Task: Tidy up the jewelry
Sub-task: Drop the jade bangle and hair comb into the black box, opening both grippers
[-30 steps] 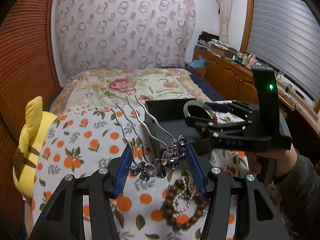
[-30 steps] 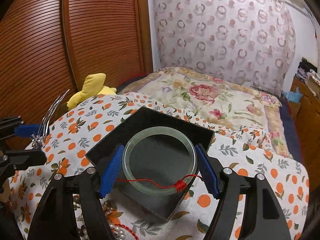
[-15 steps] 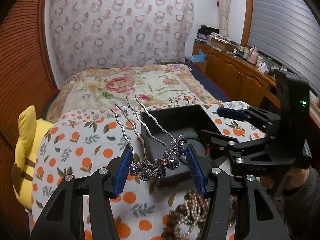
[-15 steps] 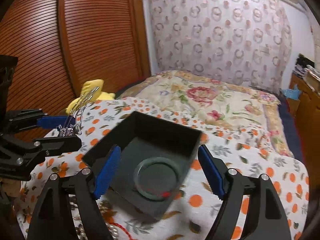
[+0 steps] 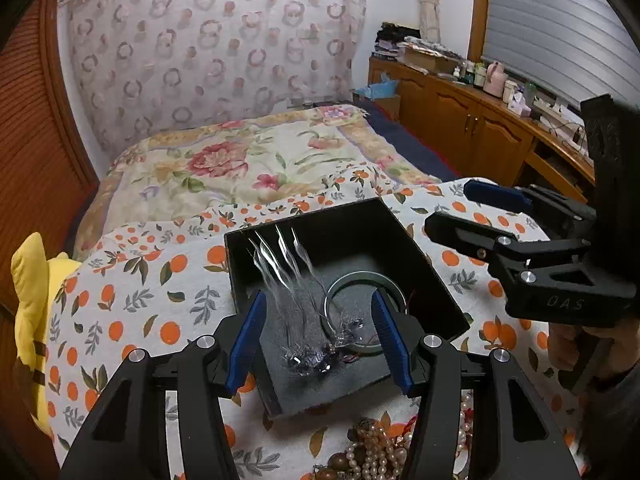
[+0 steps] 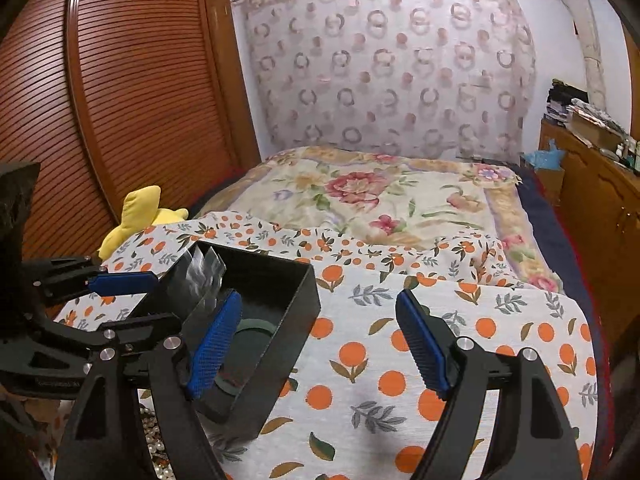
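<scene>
A black open box (image 5: 432,268) sits on the orange-print cloth; it also shows in the right wrist view (image 6: 296,304). A pale green bangle (image 5: 362,280) lies flat inside it. A silver hair comb with purple stones (image 5: 304,320) is motion-blurred, dropping into the box between my left fingers. My left gripper (image 5: 318,338) is open above the box. My right gripper (image 6: 320,344) is open and empty, to the right of the box; it also shows in the left wrist view (image 5: 484,216).
A heap of pearl and wooden bead necklaces (image 5: 372,452) lies on the cloth in front of the box. A yellow plush toy (image 5: 32,304) sits at the left edge. A flowered bedspread (image 6: 368,196) lies beyond. Wooden cabinets (image 5: 472,120) line the right wall.
My left gripper has opened and let go of the hair comb, which falls blurred into the box. My right gripper, after dropping the bangle in, has drawn away to the right.
</scene>
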### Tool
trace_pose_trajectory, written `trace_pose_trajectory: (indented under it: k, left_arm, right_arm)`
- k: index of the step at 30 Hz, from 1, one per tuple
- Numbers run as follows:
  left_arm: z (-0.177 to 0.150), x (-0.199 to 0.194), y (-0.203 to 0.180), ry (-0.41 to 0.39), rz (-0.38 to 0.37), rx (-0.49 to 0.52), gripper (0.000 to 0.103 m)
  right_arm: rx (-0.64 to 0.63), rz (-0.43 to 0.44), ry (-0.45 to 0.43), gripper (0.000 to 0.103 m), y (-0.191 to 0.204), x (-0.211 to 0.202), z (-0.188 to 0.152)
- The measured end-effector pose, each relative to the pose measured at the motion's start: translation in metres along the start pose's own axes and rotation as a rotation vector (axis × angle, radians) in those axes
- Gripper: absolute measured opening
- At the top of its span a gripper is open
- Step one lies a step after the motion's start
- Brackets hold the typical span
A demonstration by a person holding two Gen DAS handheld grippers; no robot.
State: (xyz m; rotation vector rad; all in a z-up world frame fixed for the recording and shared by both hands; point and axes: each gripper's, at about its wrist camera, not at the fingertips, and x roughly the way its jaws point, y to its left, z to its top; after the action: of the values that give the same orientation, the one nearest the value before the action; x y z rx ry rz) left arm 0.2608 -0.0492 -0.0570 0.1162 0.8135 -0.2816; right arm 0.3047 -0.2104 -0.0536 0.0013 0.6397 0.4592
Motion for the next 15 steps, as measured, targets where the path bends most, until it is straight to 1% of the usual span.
trace_pose_trajectory:
  k: [2, 8, 15]
  left_arm:
    - [0.000, -0.002, -0.001, -0.010, 0.005, -0.001, 0.060]
    - [-0.008, -0.021, 0.001, -0.035, 0.008, -0.012, 0.060]
    - [-0.038, -0.053, 0.006, -0.056, 0.010, -0.039, 0.061]
  right_arm:
    - [-0.001, -0.001, -0.001, 0.081, 0.000, -0.001, 0.000]
    - [-0.014, -0.013, -0.024, 0.081, 0.001, -0.011, 0.006]
    - [-0.070, -0.026, -0.047, 0.081, 0.023, -0.042, 0.006]
